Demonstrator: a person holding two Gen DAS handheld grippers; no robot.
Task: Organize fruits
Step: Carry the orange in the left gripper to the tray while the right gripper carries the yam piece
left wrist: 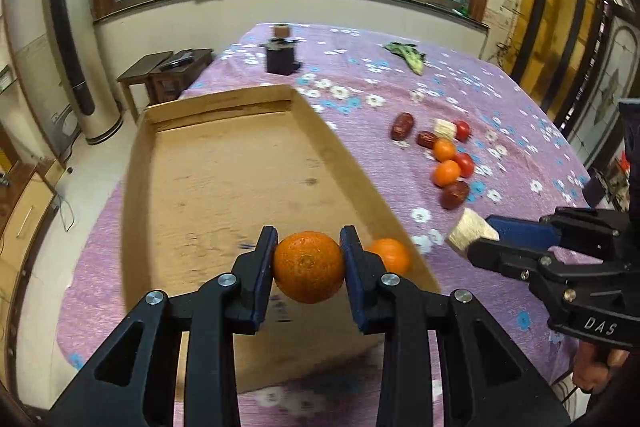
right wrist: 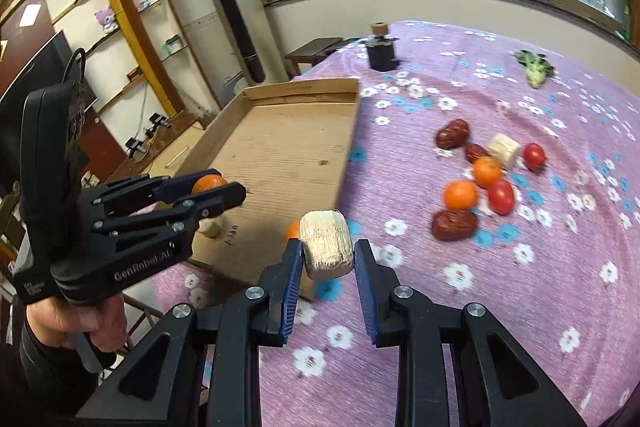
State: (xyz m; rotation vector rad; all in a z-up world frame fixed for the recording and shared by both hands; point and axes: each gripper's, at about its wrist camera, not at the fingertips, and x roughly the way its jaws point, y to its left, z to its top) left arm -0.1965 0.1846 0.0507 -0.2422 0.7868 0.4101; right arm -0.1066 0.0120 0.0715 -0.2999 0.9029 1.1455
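My left gripper (left wrist: 309, 245) is shut on an orange (left wrist: 308, 271) over the near end of a shallow cardboard tray (left wrist: 224, 115). Another orange (left wrist: 391, 254) lies in the tray's near right corner. My right gripper (right wrist: 328, 250) is shut on a pale ribbed cylinder chunk (right wrist: 327, 243) just outside the tray's right wall (right wrist: 348, 155). In the right wrist view the left gripper (right wrist: 224, 189) with its orange (right wrist: 208, 183) hangs over the tray, and a small pale piece (right wrist: 210, 227) lies below it. Loose dates (right wrist: 454, 225), oranges (right wrist: 460, 194) and tomatoes (right wrist: 501, 195) lie on the cloth.
The table wears a purple flowered cloth (right wrist: 520, 287). A black device with a brown roll (right wrist: 382, 53) stands at the far end and a green vegetable (right wrist: 534, 69) lies far right. Another pale chunk (right wrist: 504, 150) sits in the fruit pile. The table's left edge drops to the floor.
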